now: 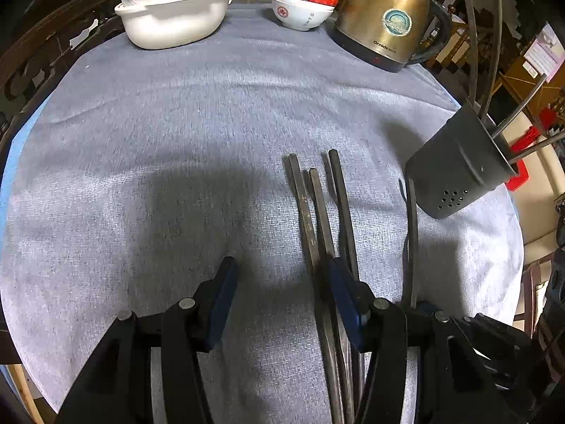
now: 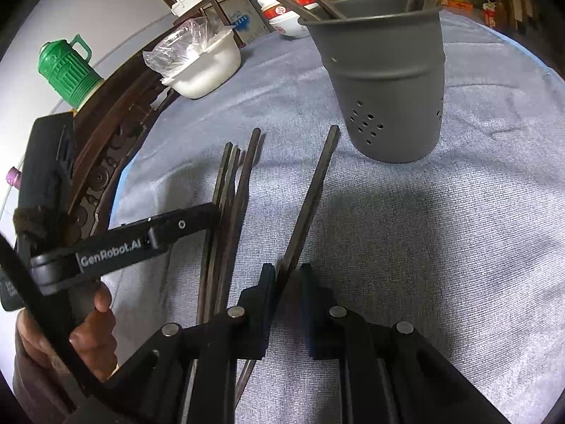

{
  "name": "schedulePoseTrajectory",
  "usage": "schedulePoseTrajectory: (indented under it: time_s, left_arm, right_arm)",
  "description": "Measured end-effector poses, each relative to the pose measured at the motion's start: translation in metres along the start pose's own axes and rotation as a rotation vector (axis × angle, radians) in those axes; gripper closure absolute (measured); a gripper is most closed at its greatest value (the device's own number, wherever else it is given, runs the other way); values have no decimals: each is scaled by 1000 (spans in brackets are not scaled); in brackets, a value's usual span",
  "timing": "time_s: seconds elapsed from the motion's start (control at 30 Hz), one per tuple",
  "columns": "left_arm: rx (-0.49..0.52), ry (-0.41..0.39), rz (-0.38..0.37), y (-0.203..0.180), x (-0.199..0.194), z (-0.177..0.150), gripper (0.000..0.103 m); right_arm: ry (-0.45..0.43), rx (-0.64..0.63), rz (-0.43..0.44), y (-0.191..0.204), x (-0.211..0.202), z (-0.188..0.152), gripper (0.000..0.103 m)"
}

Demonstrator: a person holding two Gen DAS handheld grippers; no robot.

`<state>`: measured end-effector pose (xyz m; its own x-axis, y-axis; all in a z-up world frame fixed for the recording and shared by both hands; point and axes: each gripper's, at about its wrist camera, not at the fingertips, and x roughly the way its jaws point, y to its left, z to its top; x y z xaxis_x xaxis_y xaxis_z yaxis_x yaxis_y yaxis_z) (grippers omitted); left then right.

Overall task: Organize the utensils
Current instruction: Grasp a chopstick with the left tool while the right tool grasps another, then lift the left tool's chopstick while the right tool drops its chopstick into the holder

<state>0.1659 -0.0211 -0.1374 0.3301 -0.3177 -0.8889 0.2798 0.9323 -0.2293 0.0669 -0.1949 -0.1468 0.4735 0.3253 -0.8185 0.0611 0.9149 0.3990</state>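
Several dark chopsticks (image 1: pixel 317 208) lie side by side on the grey cloth (image 1: pixel 176 141); they also show in the right wrist view (image 2: pixel 233 190). My left gripper (image 1: pixel 279 275) is open, its right finger touching the chopsticks. My right gripper (image 2: pixel 287 275) is shut on a single chopstick (image 2: pixel 314 190), which points toward the grey perforated utensil holder (image 2: pixel 385 81). The holder has several utensils standing in it and also shows in the left wrist view (image 1: pixel 459 169). The single chopstick shows in the left wrist view (image 1: pixel 411 233) beside the holder.
A white tub with a plastic bag (image 1: pixel 173 17), stacked bowls (image 1: pixel 303 3) and a brass kettle (image 1: pixel 385 17) stand at the table's far edge. A green jug (image 2: pixel 67 67) sits beyond the carved wooden rim (image 2: pixel 116 120). The left gripper's body (image 2: pixel 120 247) reaches over the chopsticks.
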Motion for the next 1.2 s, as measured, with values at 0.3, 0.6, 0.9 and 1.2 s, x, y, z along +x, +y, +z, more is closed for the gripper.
schedulePoseTrajectory:
  time_s: [0.3,0.6,0.9,1.2]
  left_arm:
    - [56,14,4,13,-5,-3,70]
    - [141,62,-12,25,-14,-13,70]
    - [50,76,20,38,-9,10,58]
    - [25,54,78,31,-1,23,71]
  right_arm:
    - [16,-10,-4,2,-2,-1,88]
    - [79,-55,-23,5,-5,-2,88]
    - [129,-7,-58,-3,-1,21,82]
    - [56,81,-175,-7,13,52,80]
